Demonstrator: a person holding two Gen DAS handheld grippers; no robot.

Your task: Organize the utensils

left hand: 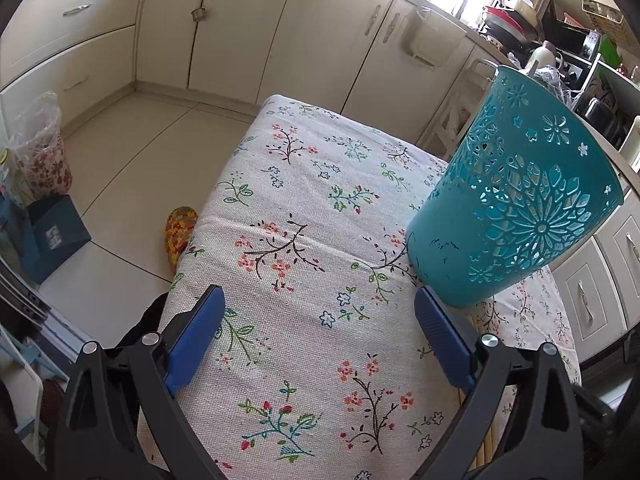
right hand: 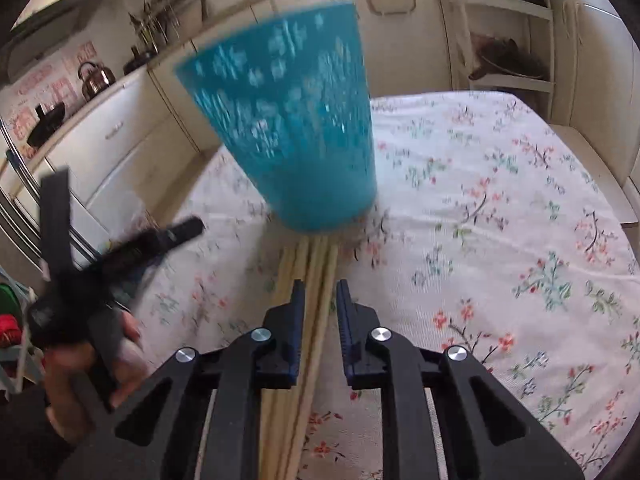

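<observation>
Right gripper (right hand: 320,296) jaws slightly apart over chopsticks (right hand: 316,264); left gripper (left hand: 320,312) jaws wide, empty.

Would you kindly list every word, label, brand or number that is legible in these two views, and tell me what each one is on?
No text can be read in either view.
Dark blue box on the floor: a small pale label, too small to read.
Wall tiles behind the kettle: pink markings, too blurred to read as text.
Teal holder: cut-out flower patterns only, no lettering.
Floral tablecloth: printed sprigs only, no words.

Left tongs (left hand: 318,334) wide, right tongs (right hand: 320,294) narrowly parted
</observation>
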